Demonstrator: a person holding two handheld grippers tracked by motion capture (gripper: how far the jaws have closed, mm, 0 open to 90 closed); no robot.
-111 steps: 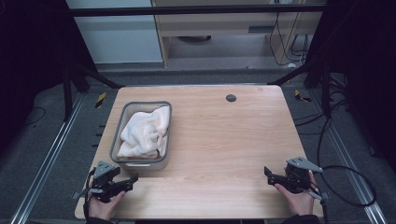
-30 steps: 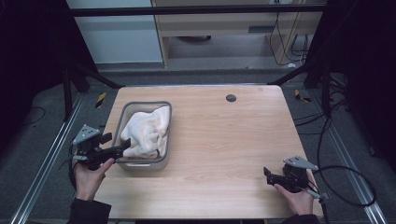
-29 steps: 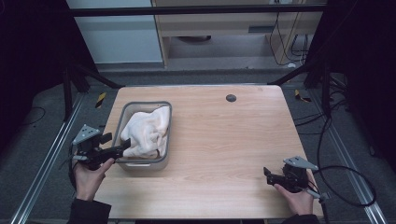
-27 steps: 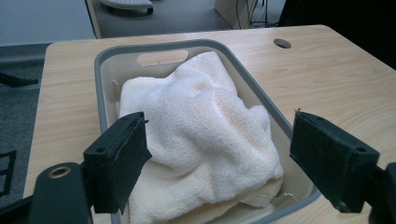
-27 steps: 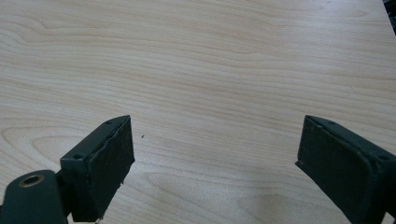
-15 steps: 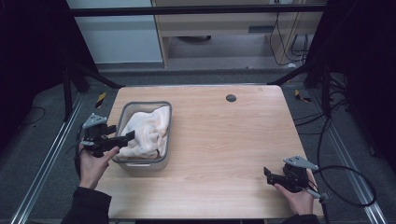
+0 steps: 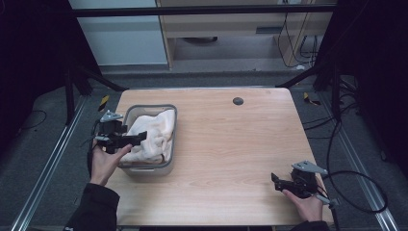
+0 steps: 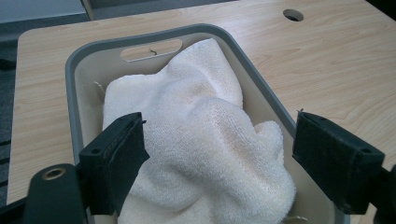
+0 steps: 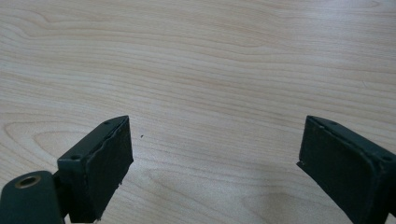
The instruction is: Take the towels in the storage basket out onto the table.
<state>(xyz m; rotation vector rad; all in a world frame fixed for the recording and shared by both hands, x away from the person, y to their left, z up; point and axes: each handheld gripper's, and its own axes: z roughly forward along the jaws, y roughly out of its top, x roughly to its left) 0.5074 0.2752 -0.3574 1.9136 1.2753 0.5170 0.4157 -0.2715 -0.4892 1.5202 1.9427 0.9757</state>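
A crumpled cream towel (image 7: 153,133) (image 8: 205,140) fills a grey plastic basket (image 7: 146,168) (image 8: 72,70) on the left part of the wooden table. My left gripper (image 7: 137,139) (image 8: 219,163) hovers open over the basket's left rim, jaws spread wide above the towel with nothing between them. At the table's front right corner my right gripper (image 7: 275,182) (image 9: 210,172) rests low, open, its jaws framing bare wood.
A wooden table (image 7: 231,144) with a round cable hole (image 7: 237,101) (image 8: 293,15) near its far edge. Cables trail on the floor at the right. A metal frame rail (image 7: 48,168) runs along the table's left side.
My left gripper has risen from the table's front left corner and moved forward and right, now over the basket's left side above the towel. The right gripper has stayed put.
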